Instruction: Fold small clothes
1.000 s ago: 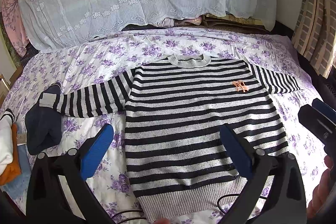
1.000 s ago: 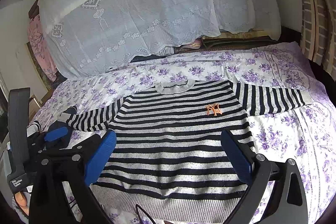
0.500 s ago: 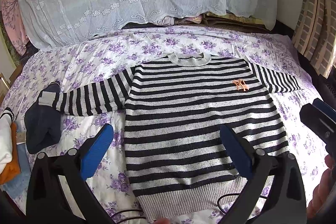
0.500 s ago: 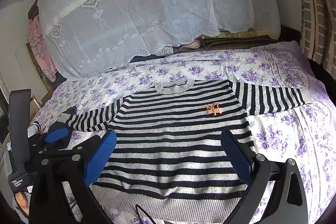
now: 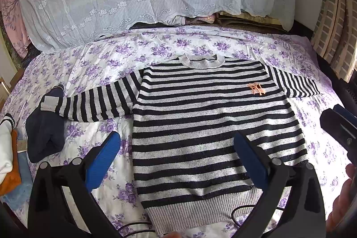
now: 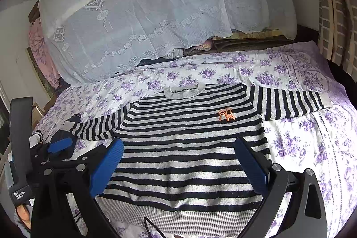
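The left claw (image 5: 177, 157) hangs with its blue pads spread wide and nothing between them, low over the hem end of the striped sweater (image 5: 207, 124); the right claw (image 6: 178, 162) is spread just as wide and empty, above the same lower body of the garment. The sweater lies face up and flat on the bed (image 5: 107, 64), collar away from the claws, both sleeves stretched out to the sides. It looks a soft, fairly thick knit, light and limp, likely to sag and bunch when lifted, so a pinch at an edge seems wiser than at the middle: the left cuff (image 5: 49, 102) or the ribbed grey hem (image 5: 200, 213) give firm places to grip. Its stripes are black and grey, with a grey ribbed collar and a small orange emblem (image 5: 256, 89) on the chest. The left cuff rests on a dark navy garment (image 5: 44, 137).
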